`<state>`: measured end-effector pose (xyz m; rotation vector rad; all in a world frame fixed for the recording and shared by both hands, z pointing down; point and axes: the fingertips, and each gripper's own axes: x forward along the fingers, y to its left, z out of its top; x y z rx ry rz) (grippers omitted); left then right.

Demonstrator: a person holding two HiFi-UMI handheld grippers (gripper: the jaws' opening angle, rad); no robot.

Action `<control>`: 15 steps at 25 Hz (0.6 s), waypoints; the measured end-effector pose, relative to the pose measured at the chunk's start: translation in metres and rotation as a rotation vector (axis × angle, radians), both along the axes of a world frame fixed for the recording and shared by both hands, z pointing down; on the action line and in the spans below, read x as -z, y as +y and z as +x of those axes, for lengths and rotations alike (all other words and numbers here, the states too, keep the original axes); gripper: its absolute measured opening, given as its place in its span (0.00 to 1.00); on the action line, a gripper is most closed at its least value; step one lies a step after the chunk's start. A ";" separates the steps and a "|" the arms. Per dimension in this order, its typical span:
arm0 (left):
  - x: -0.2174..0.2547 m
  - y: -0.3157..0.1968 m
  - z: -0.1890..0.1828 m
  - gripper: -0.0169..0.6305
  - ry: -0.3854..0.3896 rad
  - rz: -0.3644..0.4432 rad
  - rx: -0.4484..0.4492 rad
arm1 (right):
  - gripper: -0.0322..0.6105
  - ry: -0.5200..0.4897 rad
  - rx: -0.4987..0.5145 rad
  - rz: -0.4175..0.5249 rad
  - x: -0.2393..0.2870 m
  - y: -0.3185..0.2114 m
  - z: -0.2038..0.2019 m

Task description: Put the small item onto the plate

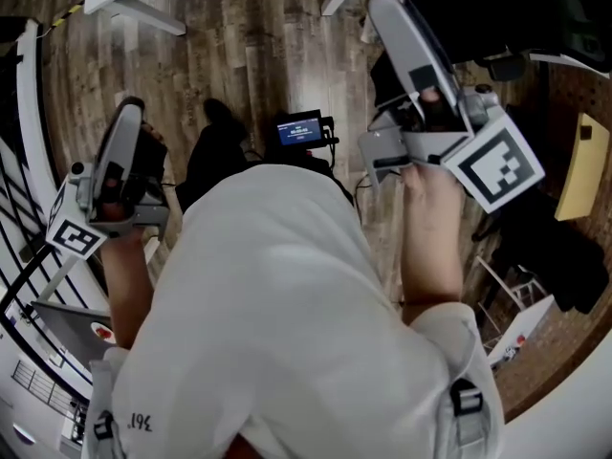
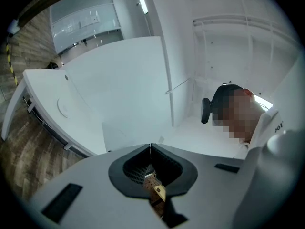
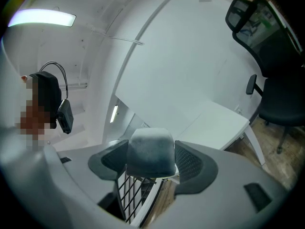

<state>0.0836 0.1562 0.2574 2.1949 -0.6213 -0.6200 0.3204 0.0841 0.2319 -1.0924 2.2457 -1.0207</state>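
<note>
In the right gripper view a small grey-blue rounded block [image 3: 150, 147] sits squeezed between the two dark jaws of my right gripper [image 3: 150, 163], which is shut on it. In the head view the right gripper [image 1: 387, 8] is raised in front of the person's white-shirted chest, and the block is hidden there. My left gripper [image 2: 150, 148] has its jaws meeting in a thin line with nothing between them. In the head view the left gripper [image 1: 130, 113] is held lower on the left side. No plate shows in any view.
A wooden floor [image 1: 239, 55] lies below. A small lit screen [image 1: 299, 130] stands ahead of the person, and a black railing [image 1: 19, 208] runs at the left. A white table [image 3: 219, 123] and a black office chair [image 3: 279, 80] appear behind the right gripper.
</note>
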 end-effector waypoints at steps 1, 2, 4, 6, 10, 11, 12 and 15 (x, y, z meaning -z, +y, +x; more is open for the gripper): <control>0.000 -0.001 -0.004 0.02 0.002 0.001 -0.001 | 0.53 0.005 0.009 0.001 0.000 -0.001 -0.006; -0.001 -0.004 -0.008 0.02 0.004 0.002 -0.001 | 0.53 0.011 0.017 0.004 0.001 -0.002 -0.013; -0.001 -0.013 -0.016 0.02 0.010 0.007 -0.005 | 0.53 0.021 0.022 0.013 0.003 -0.008 -0.025; 0.001 -0.024 -0.024 0.02 0.013 0.014 -0.014 | 0.53 0.025 0.018 0.014 0.003 -0.017 -0.036; 0.002 -0.050 -0.052 0.02 0.001 0.023 -0.016 | 0.53 0.042 0.053 -0.015 -0.002 -0.041 -0.075; -0.001 -0.057 -0.063 0.02 0.004 0.015 -0.010 | 0.53 0.050 0.064 -0.019 -0.002 -0.048 -0.088; -0.003 -0.064 -0.073 0.02 0.011 0.006 -0.006 | 0.53 0.055 0.073 -0.020 -0.001 -0.055 -0.102; -0.006 -0.084 -0.110 0.02 0.018 -0.014 -0.009 | 0.53 0.056 0.095 -0.016 0.008 -0.081 -0.148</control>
